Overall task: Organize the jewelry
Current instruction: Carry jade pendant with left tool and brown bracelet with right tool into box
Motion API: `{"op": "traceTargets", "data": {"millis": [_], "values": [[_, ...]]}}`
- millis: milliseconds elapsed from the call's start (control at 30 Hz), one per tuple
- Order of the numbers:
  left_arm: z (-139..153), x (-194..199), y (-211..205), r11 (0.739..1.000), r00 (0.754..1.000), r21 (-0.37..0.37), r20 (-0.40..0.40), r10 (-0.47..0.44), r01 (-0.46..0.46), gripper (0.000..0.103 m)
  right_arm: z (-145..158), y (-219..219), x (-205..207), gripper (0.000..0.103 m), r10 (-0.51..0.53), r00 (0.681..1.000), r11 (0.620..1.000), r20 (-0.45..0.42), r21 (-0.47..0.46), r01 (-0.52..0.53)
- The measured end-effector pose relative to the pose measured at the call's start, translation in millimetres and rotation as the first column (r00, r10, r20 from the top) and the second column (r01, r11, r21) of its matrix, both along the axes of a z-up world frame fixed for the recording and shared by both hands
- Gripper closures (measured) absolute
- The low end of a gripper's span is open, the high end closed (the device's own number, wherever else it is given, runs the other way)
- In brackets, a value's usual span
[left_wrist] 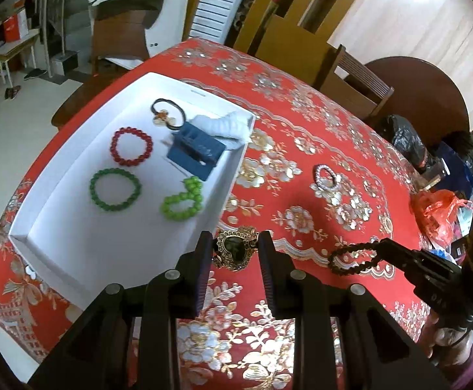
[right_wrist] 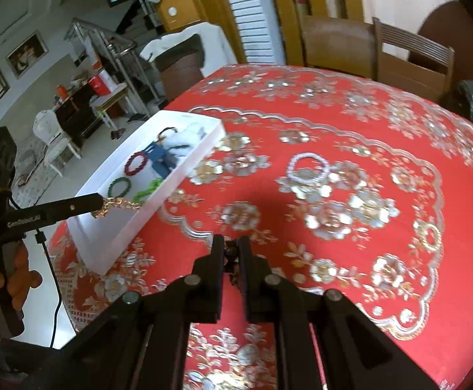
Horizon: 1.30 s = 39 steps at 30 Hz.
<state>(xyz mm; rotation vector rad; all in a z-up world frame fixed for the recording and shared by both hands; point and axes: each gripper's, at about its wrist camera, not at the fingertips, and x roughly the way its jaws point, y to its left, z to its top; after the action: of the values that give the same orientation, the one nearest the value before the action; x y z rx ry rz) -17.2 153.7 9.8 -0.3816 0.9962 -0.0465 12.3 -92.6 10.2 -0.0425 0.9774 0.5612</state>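
left wrist view: the left gripper is clenched on a gold filigree bracelet with a black stone, its two fingers pressing the piece from either side, just beside the near right corner of the white tray. the tray sits on a red floral tablecloth and holds a dark red bead bracelet, a dark green bead bracelet, a light green bead bracelet, a black bangle with a flower charm, a blue box and a white cloth. a pearl bracelet lies on the cloth, well apart from the tray. to the right, the right gripper grasps one end of a dark bead bracelet, which hangs out toward the left.

right wrist view: the right gripper has its jaws nearly together, with a few dark beads pinched between them. the pearl bracelet lies ahead on the tablecloth. at left, the left gripper holds the gold bracelet over the near end of the tray, where the red and green bracelets show.
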Motion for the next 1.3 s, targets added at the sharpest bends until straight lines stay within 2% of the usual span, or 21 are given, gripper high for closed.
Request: {"op": "traceTargets", "data": {"millis": [467, 1300], "values": [[0, -12, 34, 0.998, 0.998, 0.008, 0.002, 0.065, -0.065, 0.05, -5, 60, -7, 0.095, 0.109, 0.994, 0.994, -0.01, -0.018, -0.11], [-12, -23, 69, 0.985, 0.987, 0.062, -0.011, 0.16, -0.159, 0.05, 6, 105, -4, 0.095, 0.21, 0.978, 0.977, 0.005, -0.03, -0.209]]}}
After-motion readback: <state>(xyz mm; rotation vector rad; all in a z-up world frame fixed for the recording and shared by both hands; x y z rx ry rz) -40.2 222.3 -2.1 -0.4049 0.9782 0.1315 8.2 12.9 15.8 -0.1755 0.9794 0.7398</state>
